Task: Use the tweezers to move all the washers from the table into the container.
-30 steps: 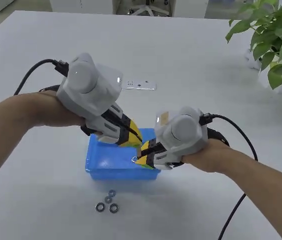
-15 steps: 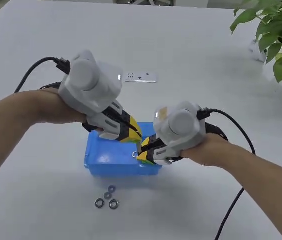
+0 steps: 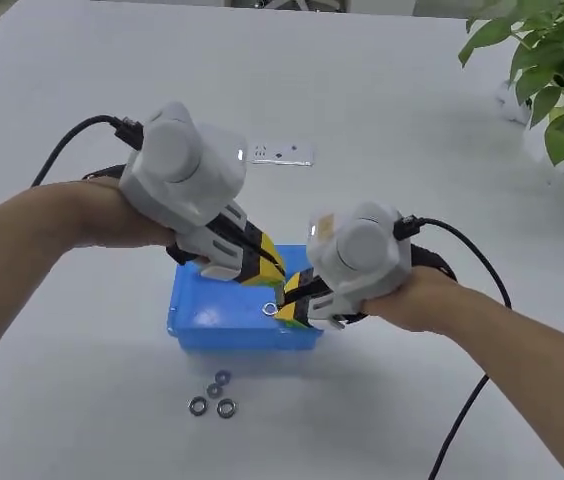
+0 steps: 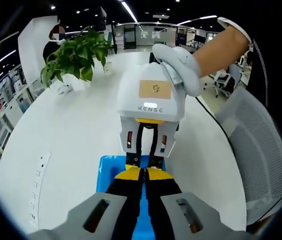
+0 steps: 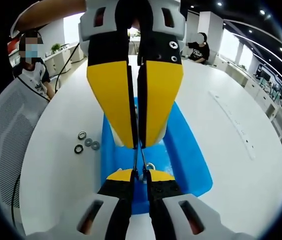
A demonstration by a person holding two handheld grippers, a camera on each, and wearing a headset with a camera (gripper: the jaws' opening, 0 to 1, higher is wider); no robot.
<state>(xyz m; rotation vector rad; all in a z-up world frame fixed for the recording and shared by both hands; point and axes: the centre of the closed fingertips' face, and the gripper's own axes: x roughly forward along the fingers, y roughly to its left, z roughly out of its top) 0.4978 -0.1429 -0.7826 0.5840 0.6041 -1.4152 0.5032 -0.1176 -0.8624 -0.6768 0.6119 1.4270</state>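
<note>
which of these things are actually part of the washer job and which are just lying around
Part of the job:
- blue container
- loose washers on the table
- one washer held over the container
- tweezers, thin and hard to make out

Just lying about:
- white socket strip
- potted plant

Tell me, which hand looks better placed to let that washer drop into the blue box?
Right, probably. The left gripper and right gripper are both shut on the tweezers over the blue container, but the washer sits at the right one's fingers, so easing them should drop it.
</note>
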